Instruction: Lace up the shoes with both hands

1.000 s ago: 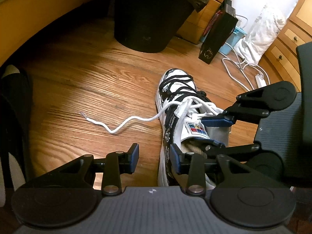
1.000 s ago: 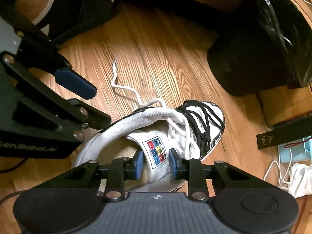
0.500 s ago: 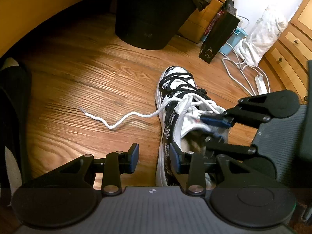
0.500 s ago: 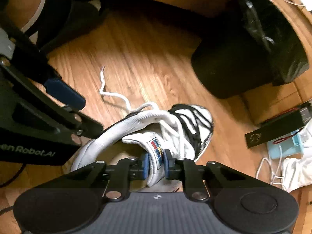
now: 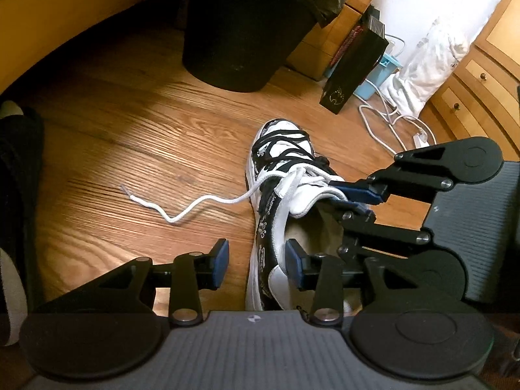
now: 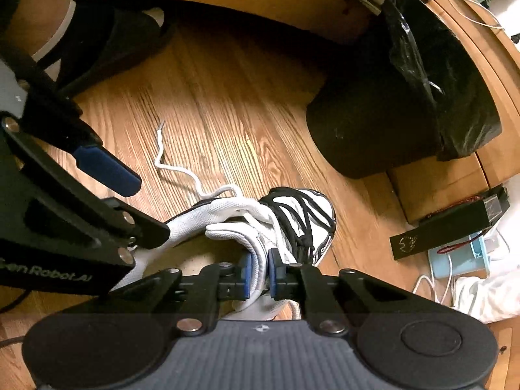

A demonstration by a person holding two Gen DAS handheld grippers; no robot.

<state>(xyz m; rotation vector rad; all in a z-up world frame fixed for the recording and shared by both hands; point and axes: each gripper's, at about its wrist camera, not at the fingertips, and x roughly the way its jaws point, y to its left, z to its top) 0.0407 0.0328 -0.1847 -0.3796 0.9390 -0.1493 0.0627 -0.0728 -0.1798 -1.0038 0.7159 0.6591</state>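
Observation:
A white and black shoe (image 5: 279, 149) stands on the wooden floor, toe pointing away. Its white lace (image 5: 195, 203) trails loose to the left. My right gripper (image 6: 260, 273) is closing, and its blue pads press on the white tongue (image 6: 234, 230). The left wrist view shows the same grip (image 5: 354, 198) from the side, with the tongue (image 5: 308, 195) lifted towards the heel. My left gripper (image 5: 256, 263) straddles the shoe's left side wall and its jaws are opening. One pad is inside the collar. The other pad (image 5: 221, 263) stands clear outside over the floor.
A black bin (image 5: 240, 39) with a bag liner stands beyond the toe. A black box (image 5: 354, 74), white cables (image 5: 390, 123), a white bag (image 5: 429, 61) and wooden drawers (image 5: 471, 91) lie to the far right. A person's foot (image 6: 107, 42) rests at the left.
My right gripper's jaws closed from either side of the tongue onto it and folded it back, so its coloured label no longer shows. The left gripper kept its place.

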